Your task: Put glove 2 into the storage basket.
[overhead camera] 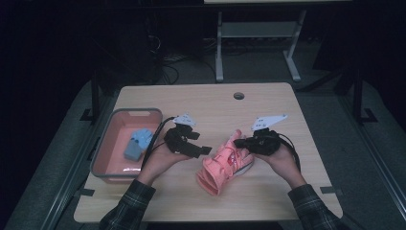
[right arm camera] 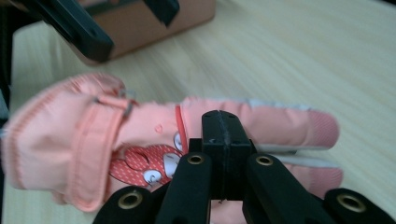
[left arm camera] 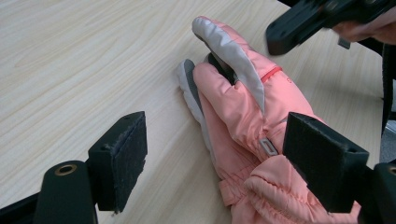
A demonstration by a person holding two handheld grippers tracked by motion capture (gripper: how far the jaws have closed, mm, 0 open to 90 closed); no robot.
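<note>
Pink glove (overhead camera: 222, 165) flat on bench (overhead camera: 268, 108) at frame centre, left claw (overhead camera: 203, 150) wide open and empty beside it, right claw (overhead camera: 238, 142) pressed shut, empty, over the glove

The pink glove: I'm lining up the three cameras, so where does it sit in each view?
High view: the pink glove lies below centre on the table, between the two hands.
Left gripper view: the glove runs from top centre to bottom right, behind the right-hand jaw.
Right gripper view: the glove stretches across the middle, behind the closed jaws.
Shared landmark: the light wooden table.
</note>
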